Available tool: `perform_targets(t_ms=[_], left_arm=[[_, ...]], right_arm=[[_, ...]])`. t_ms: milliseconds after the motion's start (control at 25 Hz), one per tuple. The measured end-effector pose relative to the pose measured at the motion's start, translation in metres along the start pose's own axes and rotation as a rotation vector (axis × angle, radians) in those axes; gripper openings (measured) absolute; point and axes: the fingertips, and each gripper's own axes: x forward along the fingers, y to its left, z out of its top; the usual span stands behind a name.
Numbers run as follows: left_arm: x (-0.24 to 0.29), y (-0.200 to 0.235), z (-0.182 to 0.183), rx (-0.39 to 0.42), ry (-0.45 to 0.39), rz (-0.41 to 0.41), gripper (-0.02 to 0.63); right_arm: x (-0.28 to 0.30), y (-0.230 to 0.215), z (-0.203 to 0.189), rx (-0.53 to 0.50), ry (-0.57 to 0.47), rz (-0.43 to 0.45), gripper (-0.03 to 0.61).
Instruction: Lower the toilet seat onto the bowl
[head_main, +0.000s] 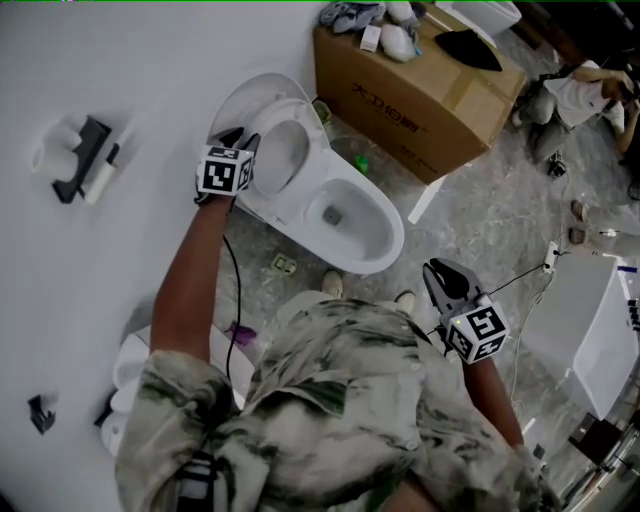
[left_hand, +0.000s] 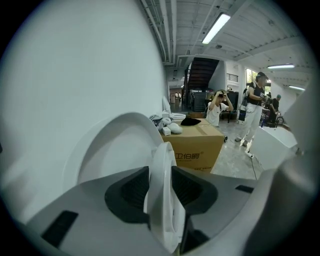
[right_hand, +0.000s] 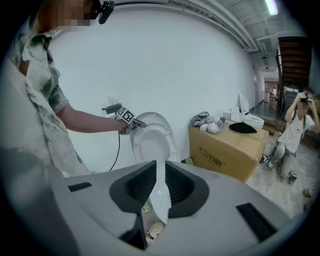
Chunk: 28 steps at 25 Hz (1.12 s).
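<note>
The right gripper (head_main: 437, 270) is held close beside the person's body, its jaws partly apart and empty. Farther out, the left arm stretches forward to the raised toilet seat (head_main: 303, 125), where the left gripper (head_main: 247, 142) clamps the upper rim. The seat stands steeply tilted above the bowl (head_main: 372, 245), just in front of the lid (head_main: 240, 95).

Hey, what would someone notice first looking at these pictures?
A white toilet stands against the wall, its seat raised, the left gripper closed on the seat's edge. A big cardboard box sits just beside it, and the right gripper hangs open and empty by the person's side.
</note>
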Motion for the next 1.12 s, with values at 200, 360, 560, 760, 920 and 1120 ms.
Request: perform_targets(t_ms=[200,360,560,760,920,1120], left_arm=[[0.007,0.004,-0.007,-0.004,0.019,0.007,0.133],[0.008,0.006,-0.007,-0.007,0.016,0.009,0.117],[0.008,0.005,-0.007,0.000,0.025,0.013,0.110],[0.007,0.000,-0.007,0.000,0.029,0.008,0.109],[0.006,-0.006,-0.008,0.001,0.027,0.005,0.109],[0.003,-0.015,-0.007,0.003,0.027,0.018,0.109]], right_arm=[[0.007,-0.002,-0.003,0.007,0.010,0.010,0.074],[0.012,-0.002,-0.003,0.008,0.009,0.019,0.074],[0.013,-0.004,-0.002,0.012,0.002,0.028,0.072],[0.010,-0.007,-0.005,0.015,-0.001,0.027,0.071],[0.005,-0.010,-0.008,0.019,-0.001,0.025,0.069],[-0.004,-0.015,-0.009,0.020,-0.013,0.026,0.067]])
